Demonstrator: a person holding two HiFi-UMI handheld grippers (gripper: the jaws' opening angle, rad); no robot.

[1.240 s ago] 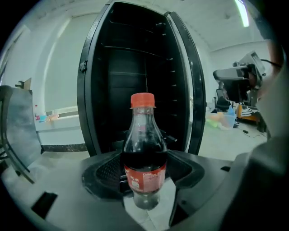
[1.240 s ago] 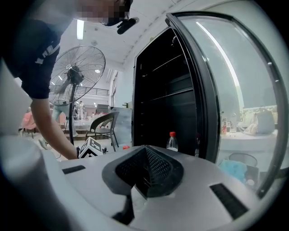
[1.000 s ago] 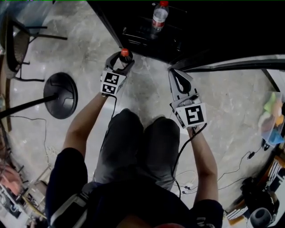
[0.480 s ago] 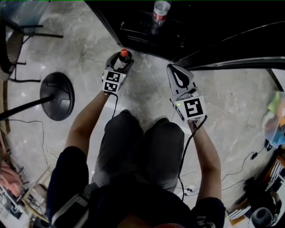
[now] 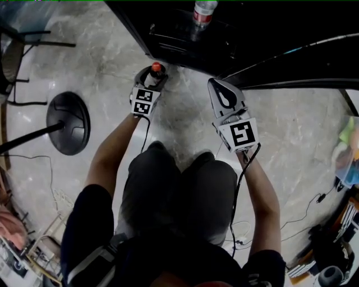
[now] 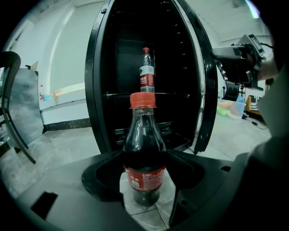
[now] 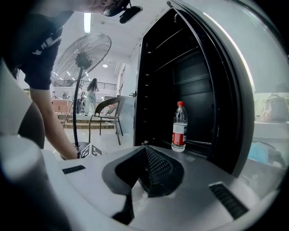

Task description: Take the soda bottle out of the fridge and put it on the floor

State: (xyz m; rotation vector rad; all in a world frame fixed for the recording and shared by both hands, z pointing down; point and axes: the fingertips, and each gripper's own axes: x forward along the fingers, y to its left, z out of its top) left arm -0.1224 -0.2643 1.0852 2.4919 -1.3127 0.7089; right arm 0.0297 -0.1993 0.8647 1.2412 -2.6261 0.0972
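Note:
The soda bottle (image 5: 156, 68), dark cola with a red cap and red label, stands upright between my left gripper's (image 5: 152, 77) jaws. In the left gripper view the bottle (image 6: 143, 155) has its base on the marble floor, and the left gripper (image 6: 144, 182) is shut on its lower body. It is just in front of the open black fridge (image 5: 185, 46). To the right, my right gripper (image 5: 216, 84) hangs over the floor, shut and holding nothing. In the right gripper view its jaw tips meet at the gripper's (image 7: 144, 151) front.
A clear water bottle (image 5: 203, 11) with a red cap and label stands on a fridge shelf (image 6: 146, 72) (image 7: 179, 126). The fridge door (image 5: 291, 78) swings open to the right. A fan's round base (image 5: 67, 123) and a chair (image 5: 11, 56) stand at the left. Cables lie on the floor behind me.
Both grippers have edged a little forward toward the fridge. The left one still has the soda bottle, and the right one stays shut.

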